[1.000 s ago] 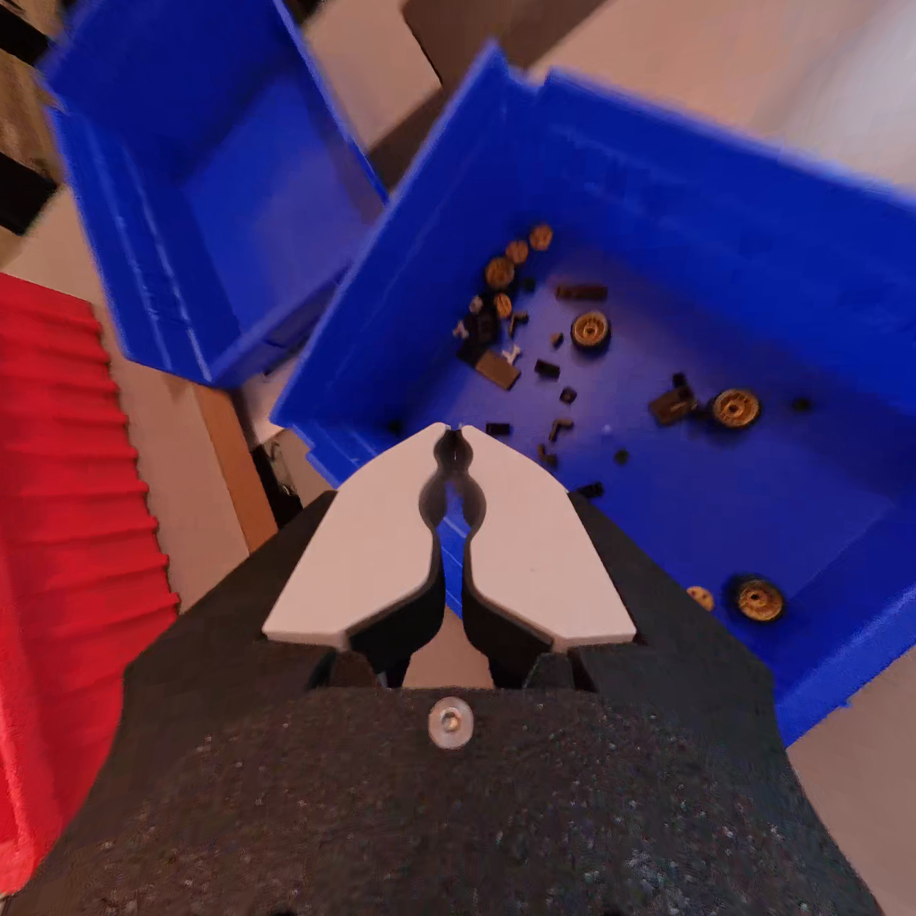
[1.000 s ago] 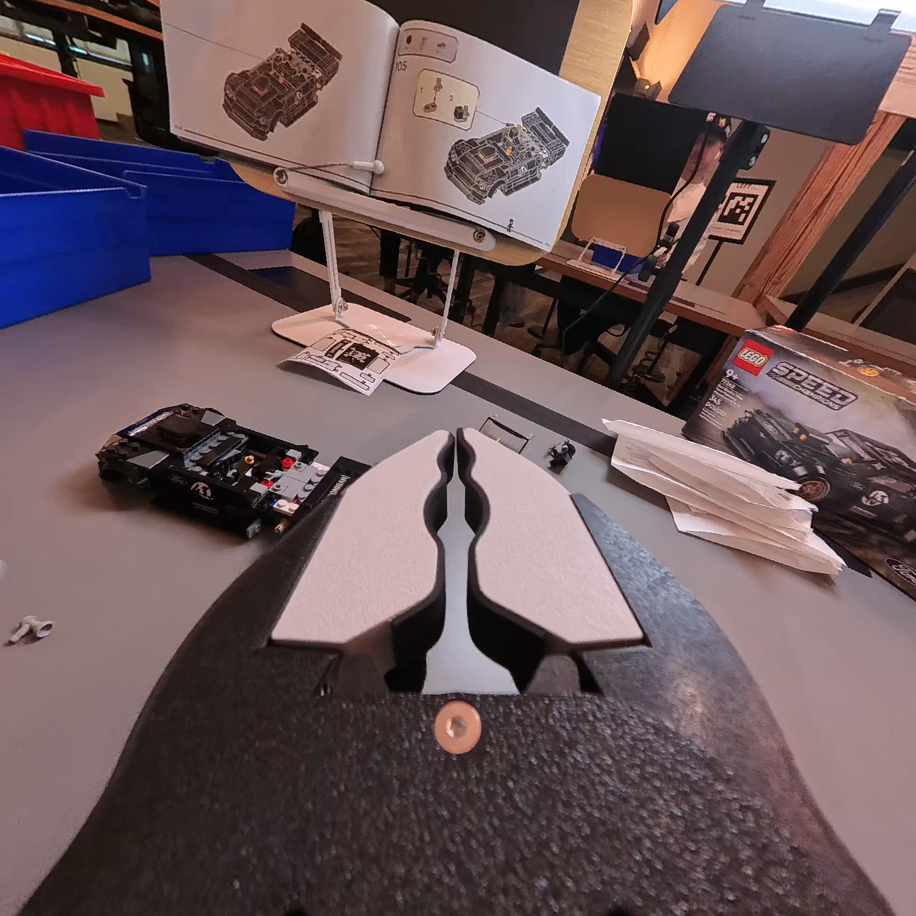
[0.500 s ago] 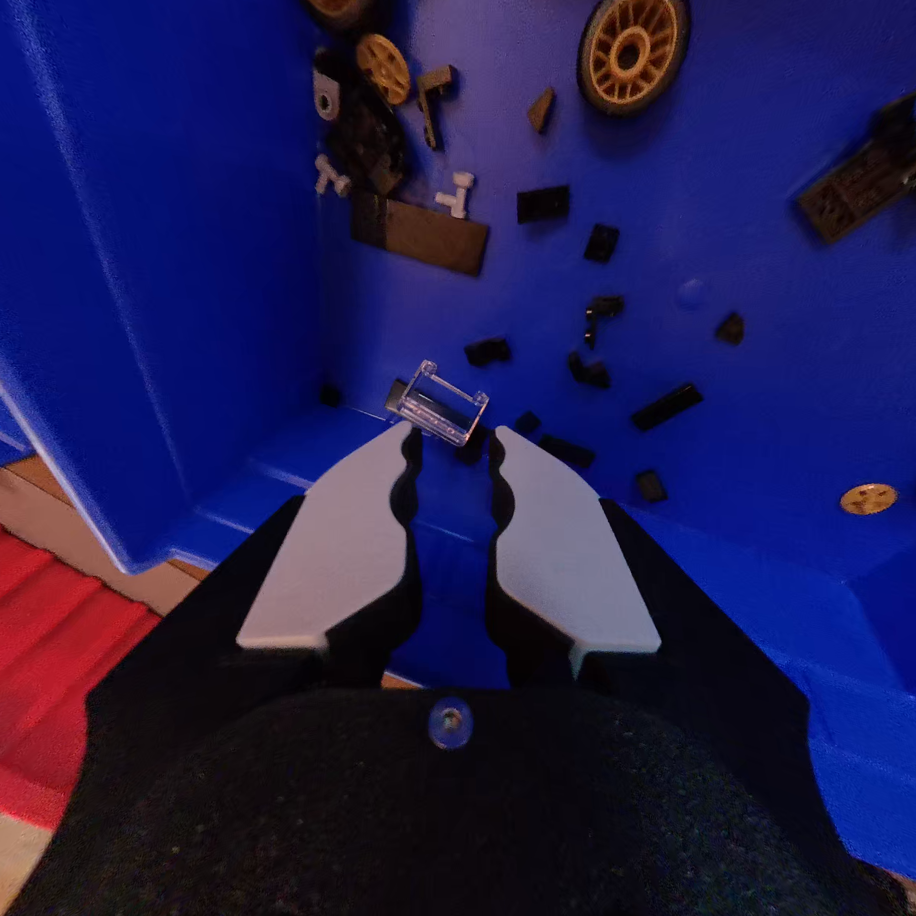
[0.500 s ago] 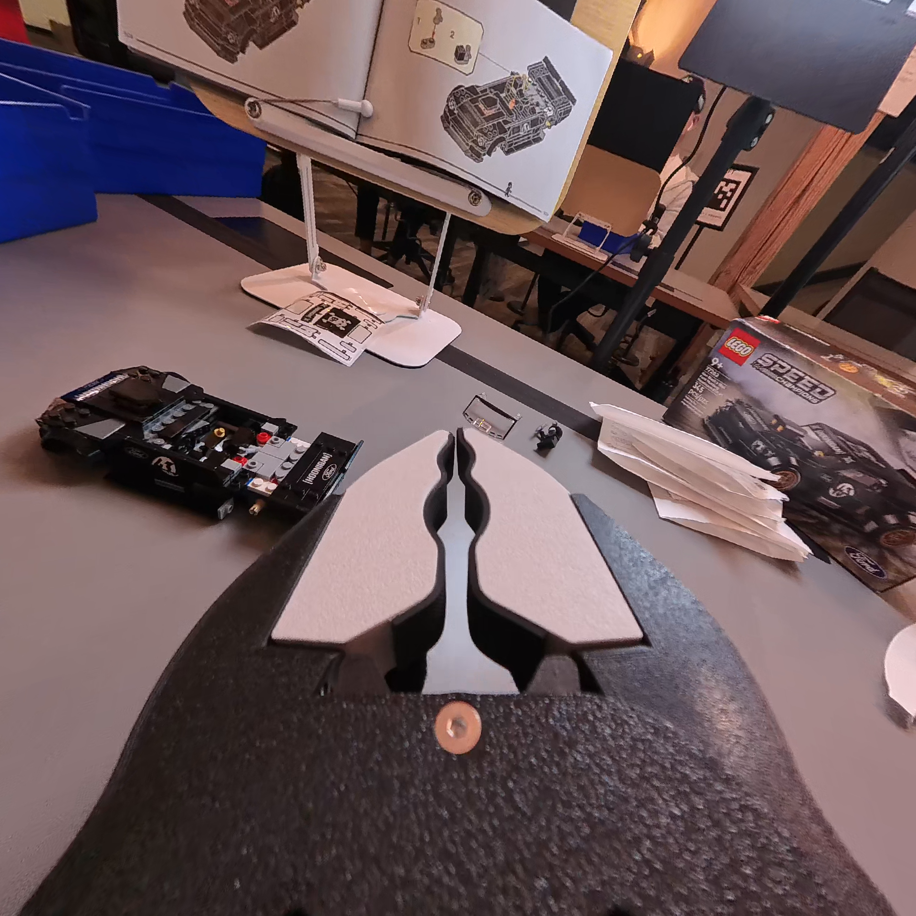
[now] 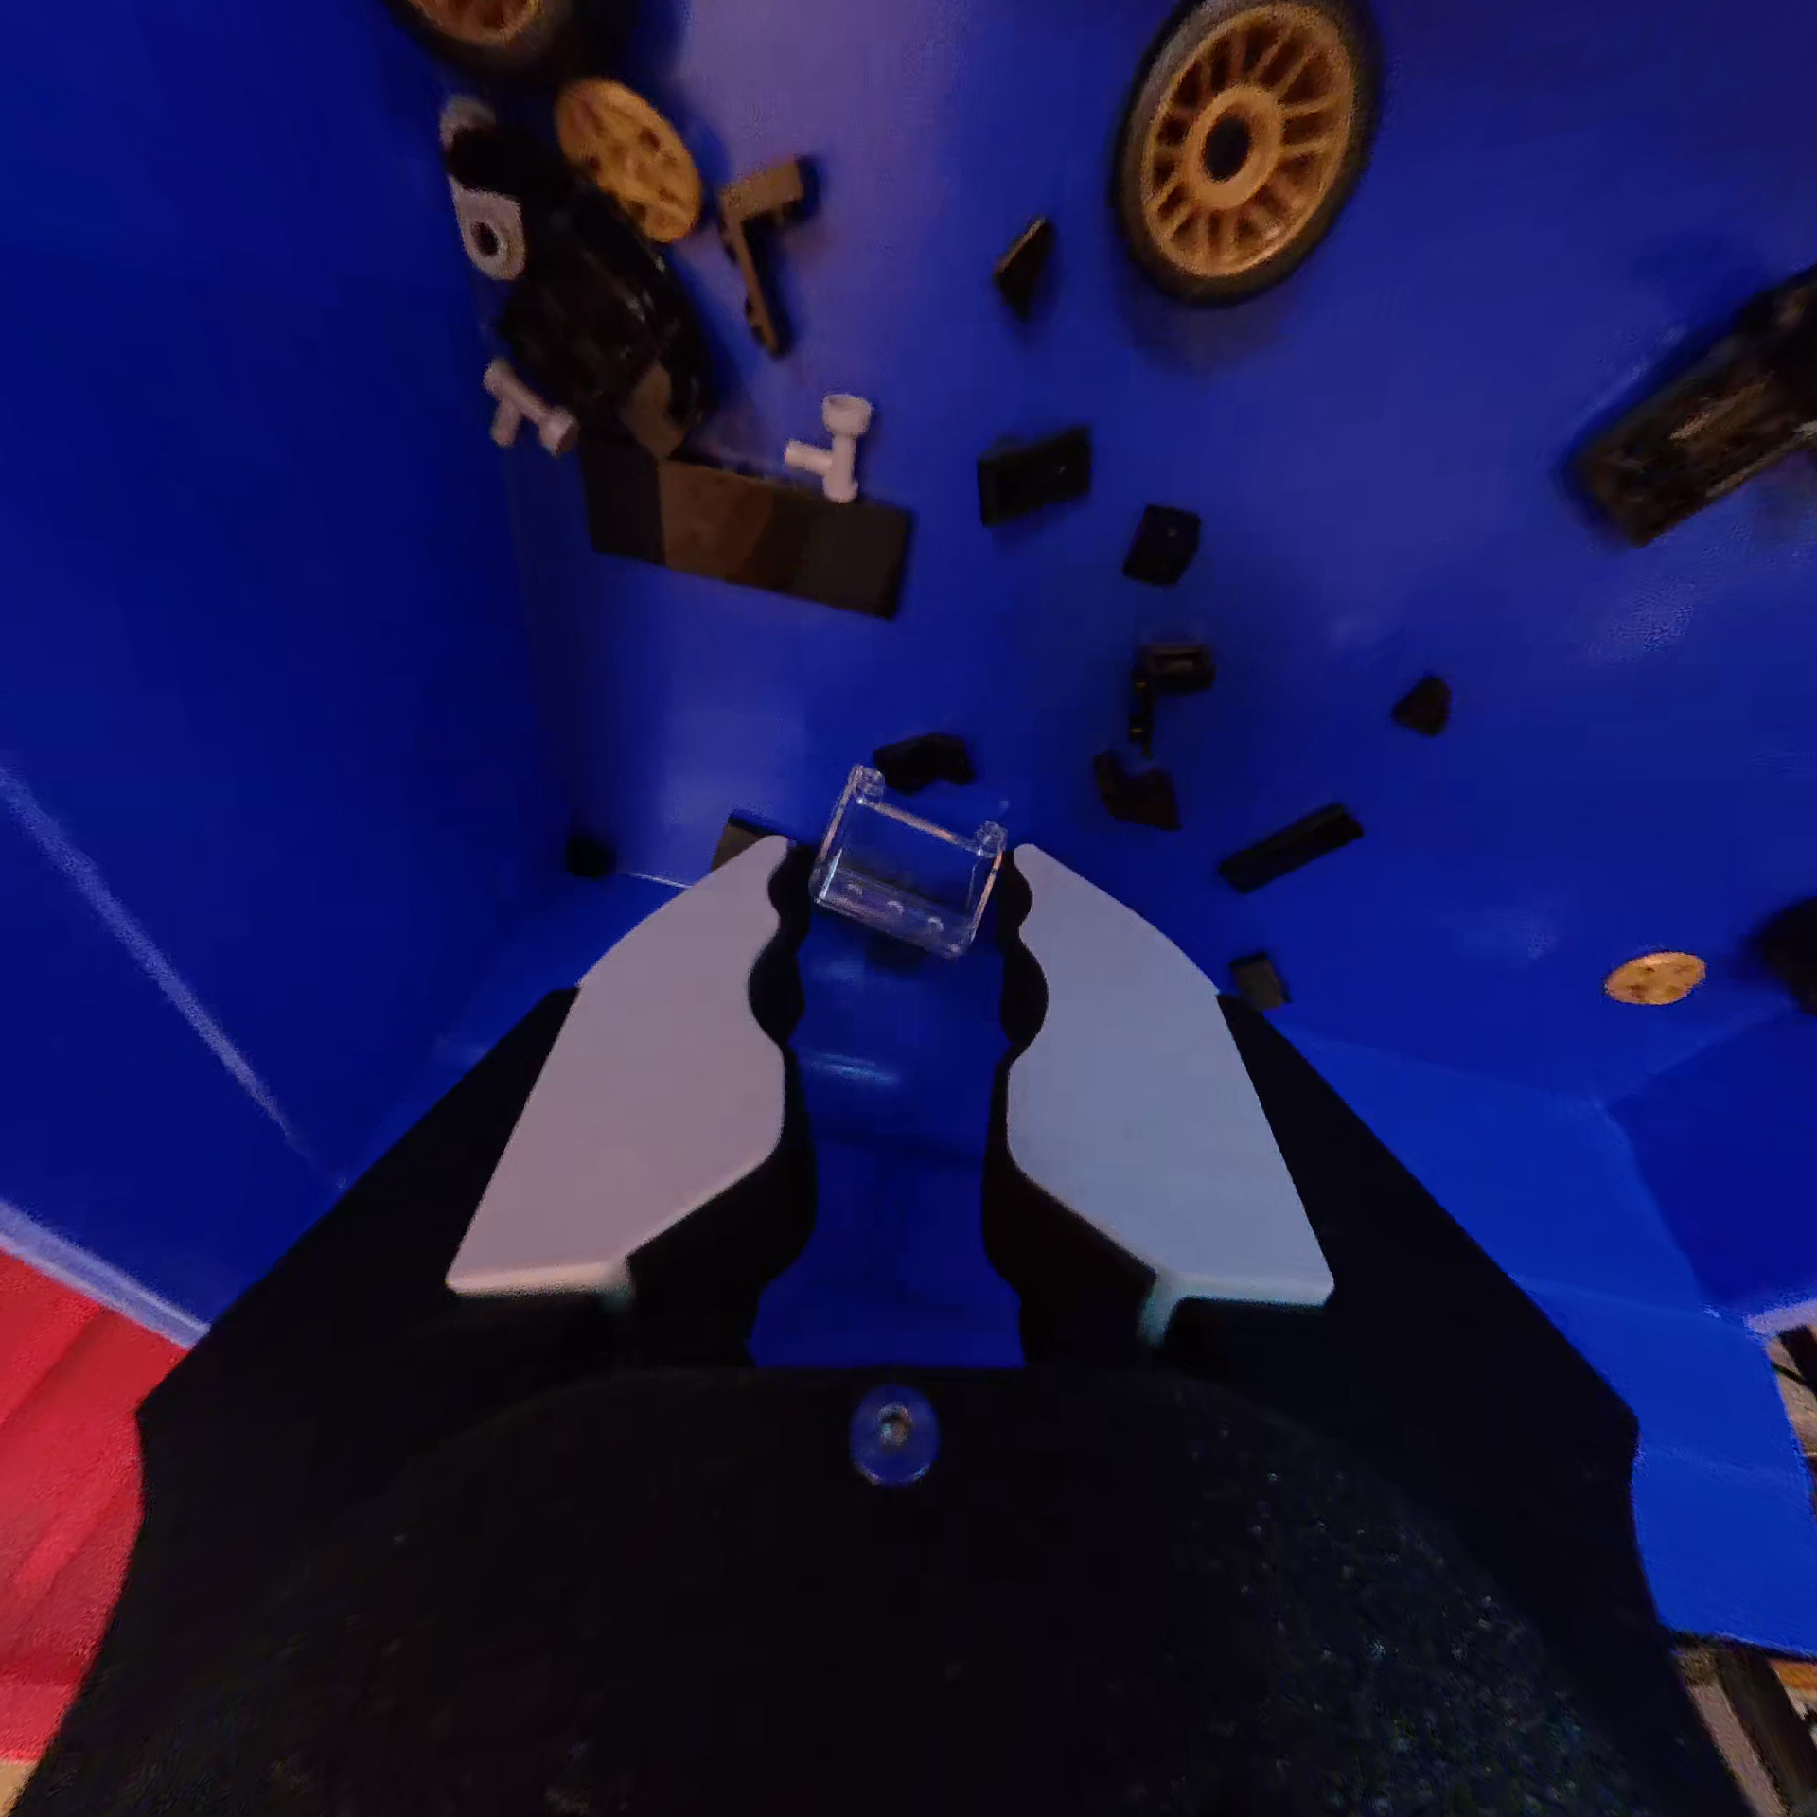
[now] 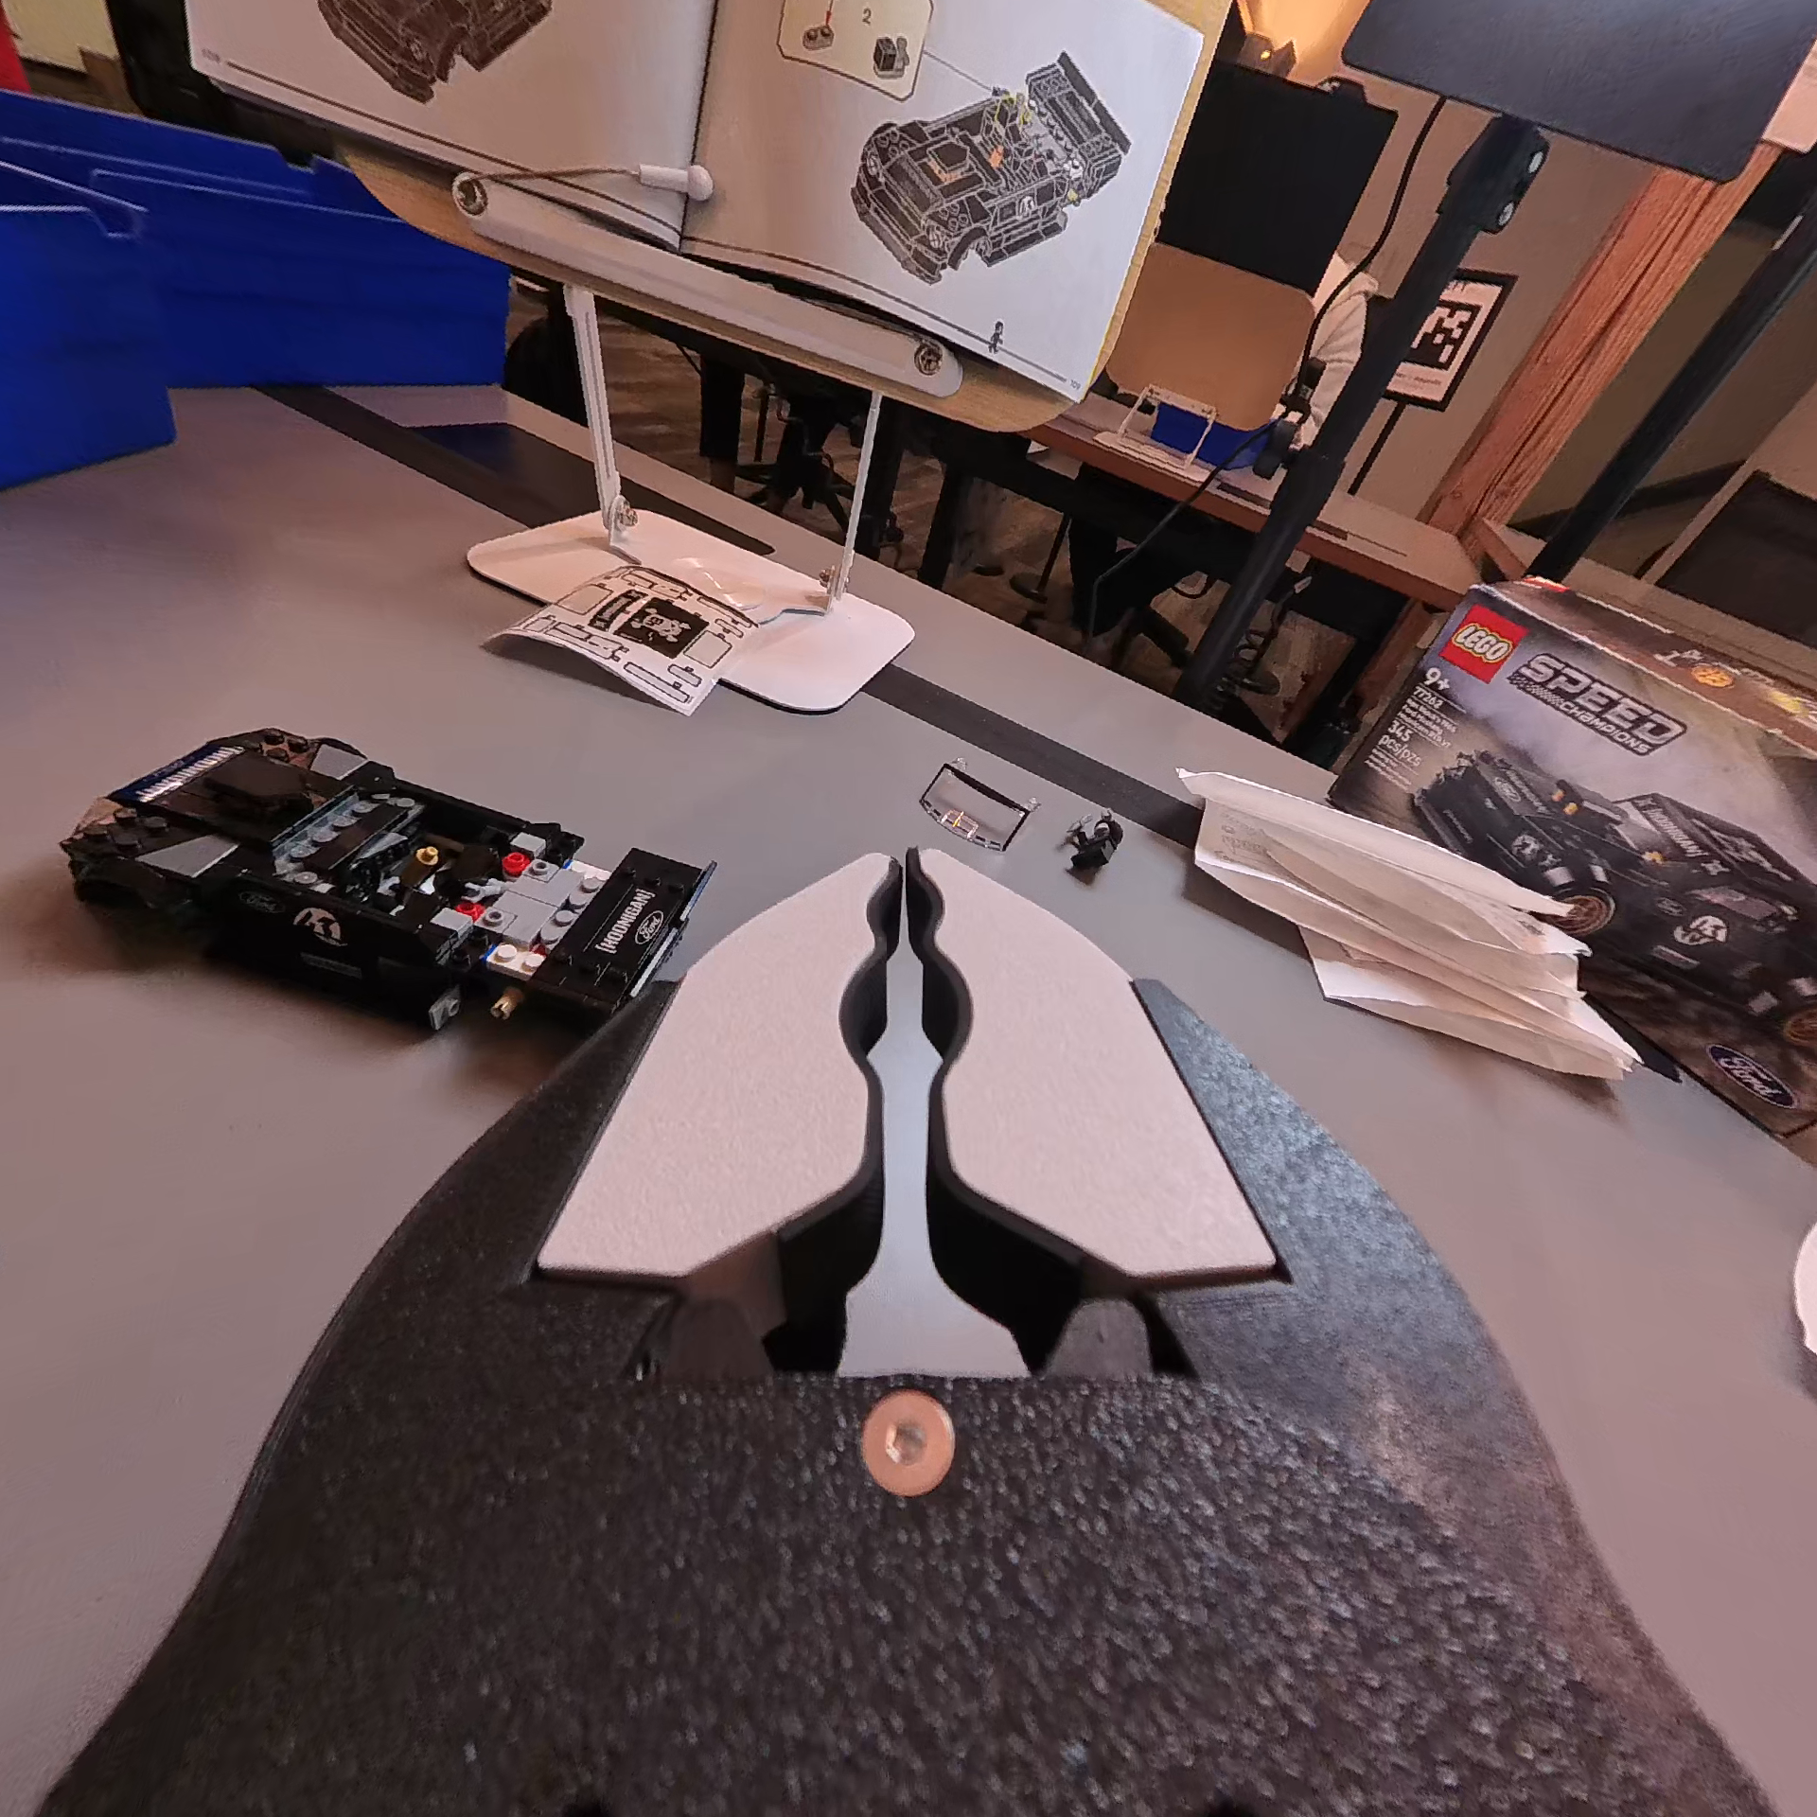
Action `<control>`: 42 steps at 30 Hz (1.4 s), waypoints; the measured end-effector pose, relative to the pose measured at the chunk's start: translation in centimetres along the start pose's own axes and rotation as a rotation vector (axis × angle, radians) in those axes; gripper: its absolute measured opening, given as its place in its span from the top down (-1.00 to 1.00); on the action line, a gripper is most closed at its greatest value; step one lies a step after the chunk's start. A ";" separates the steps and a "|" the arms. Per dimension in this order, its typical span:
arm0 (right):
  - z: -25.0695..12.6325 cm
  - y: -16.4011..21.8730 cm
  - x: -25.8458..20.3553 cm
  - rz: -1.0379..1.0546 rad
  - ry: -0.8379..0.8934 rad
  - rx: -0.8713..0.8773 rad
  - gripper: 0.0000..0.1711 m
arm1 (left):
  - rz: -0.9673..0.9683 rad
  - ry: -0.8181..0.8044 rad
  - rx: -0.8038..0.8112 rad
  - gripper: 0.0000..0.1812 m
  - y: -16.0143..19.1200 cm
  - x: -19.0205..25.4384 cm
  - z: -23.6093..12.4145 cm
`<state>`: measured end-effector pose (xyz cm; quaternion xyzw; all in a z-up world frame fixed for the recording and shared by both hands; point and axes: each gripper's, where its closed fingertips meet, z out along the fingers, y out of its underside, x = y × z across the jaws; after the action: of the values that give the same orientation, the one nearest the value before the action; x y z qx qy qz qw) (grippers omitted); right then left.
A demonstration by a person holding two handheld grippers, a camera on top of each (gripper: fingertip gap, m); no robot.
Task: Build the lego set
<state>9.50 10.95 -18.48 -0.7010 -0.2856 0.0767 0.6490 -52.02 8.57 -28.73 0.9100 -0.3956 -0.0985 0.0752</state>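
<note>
Only leftward, spread left tool around clear brick; right tool pressed together, empty.

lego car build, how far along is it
Done: the black car body sits on the grey table with chassis and sides assembled, its interior open and no wheels visible on it. In hand: the left gripper is open around a clear windscreen-like piece in the blue bin; the right gripper is shut and empty. Left: gold wheels and small black parts remain in the bin.
</note>
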 end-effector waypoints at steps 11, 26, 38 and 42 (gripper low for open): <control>0.2 0.1 -0.5 -0.022 -0.007 -0.005 0.99 | 0.074 0.149 0.097 0.59 -0.4 5.9 -2.1; 0.0 -0.2 -0.1 -0.017 0.039 0.005 0.99 | -0.001 0.024 0.498 0.58 -5.9 3.3 -6.5; -0.7 -0.7 1.4 0.005 0.130 0.046 0.97 | 0.011 -0.043 0.379 0.69 -7.7 0.0 -1.9; -0.7 -0.3 2.0 0.021 0.149 0.032 0.97 | 0.054 0.079 0.321 0.70 -7.2 1.7 -0.6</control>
<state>11.37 11.37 -17.61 -0.6972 -0.2278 0.0357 0.6787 -45.67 12.17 -29.86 0.9025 -0.4274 0.0040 -0.0531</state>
